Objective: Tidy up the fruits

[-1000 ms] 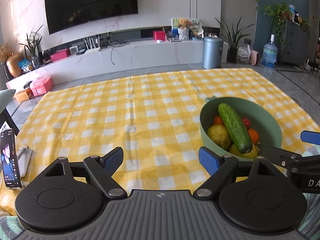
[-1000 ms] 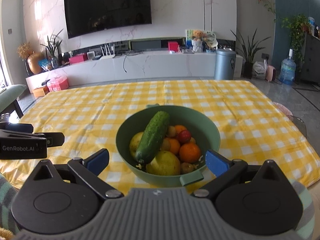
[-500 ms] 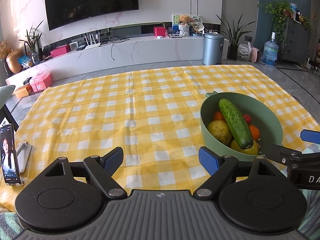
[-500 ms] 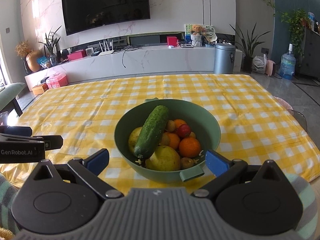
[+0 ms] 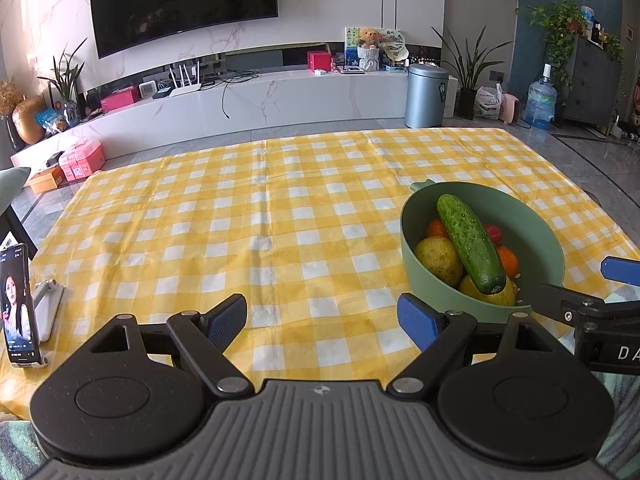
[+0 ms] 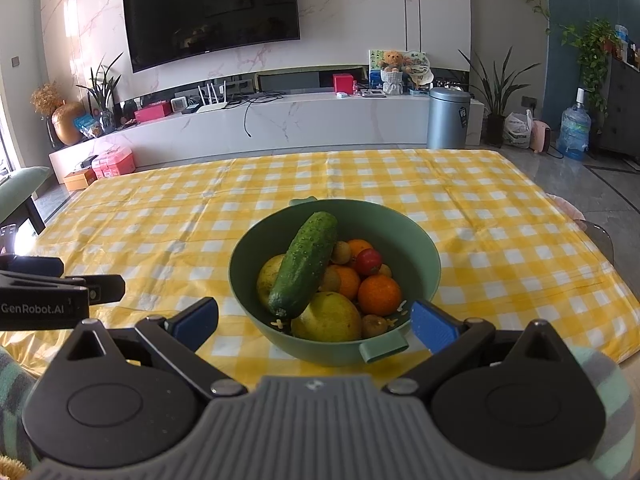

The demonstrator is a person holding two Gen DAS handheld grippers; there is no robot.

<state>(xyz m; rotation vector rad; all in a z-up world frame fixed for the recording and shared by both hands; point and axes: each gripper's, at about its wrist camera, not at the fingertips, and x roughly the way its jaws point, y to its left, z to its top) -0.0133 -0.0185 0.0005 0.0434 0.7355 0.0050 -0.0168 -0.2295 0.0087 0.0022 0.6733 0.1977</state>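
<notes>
Since the earlier frame both views are raised slightly; left gripper [image 5: 322, 316] and right gripper [image 6: 314, 322] are held wide apart, empty, near the bowl [image 6: 420, 252] of fruit.

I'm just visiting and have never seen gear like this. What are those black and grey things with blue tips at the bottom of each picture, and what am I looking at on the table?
Those are two hand-held grippers, one in each of a person's hands; no robot arm is involved. Each carries a wide-angle camera looking along its two blue-padded fingers. One picture comes from the left gripper, the other from the right gripper. Both are open and hold nothing. On the yellow checked tablecloth sits a green bowl with a cucumber lying over oranges and other fruit. A phone stands propped at the left edge.
</notes>
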